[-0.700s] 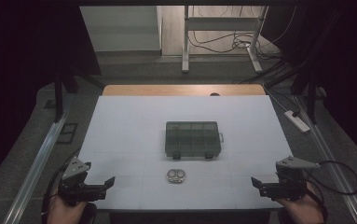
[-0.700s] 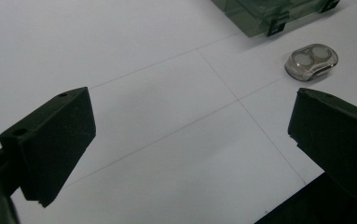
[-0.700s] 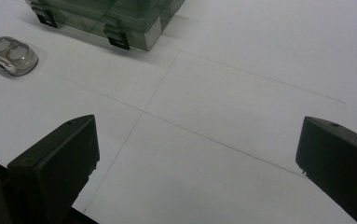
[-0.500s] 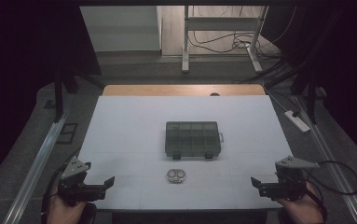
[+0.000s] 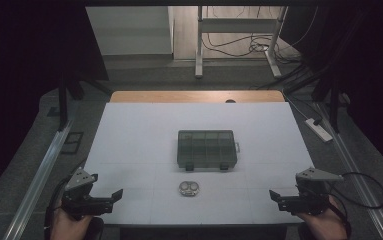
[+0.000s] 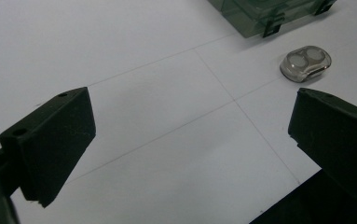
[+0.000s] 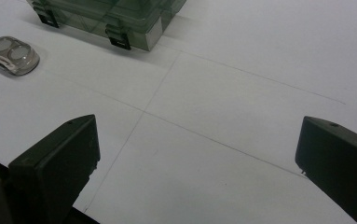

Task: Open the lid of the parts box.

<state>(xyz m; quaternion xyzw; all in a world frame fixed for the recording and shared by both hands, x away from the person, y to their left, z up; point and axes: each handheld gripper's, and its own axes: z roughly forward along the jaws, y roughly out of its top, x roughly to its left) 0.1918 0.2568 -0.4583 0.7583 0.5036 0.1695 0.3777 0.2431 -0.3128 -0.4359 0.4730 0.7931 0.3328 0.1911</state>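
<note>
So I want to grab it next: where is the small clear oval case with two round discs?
In the high view it lies centre-front on the white table, just before the smoky plastic compartment box: small clear oval case.

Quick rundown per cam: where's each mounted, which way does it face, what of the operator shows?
High view: above the person's side, facing forward and down on the white table; both hands, left tool and right tool at the bottom.
Left gripper view: on the left tool, looking along its open jaws.
Right gripper view: on the right tool, likewise, jaws open.
All three share the smoky transparent plastic compartment box and small clear rounded two-well case.
</note>
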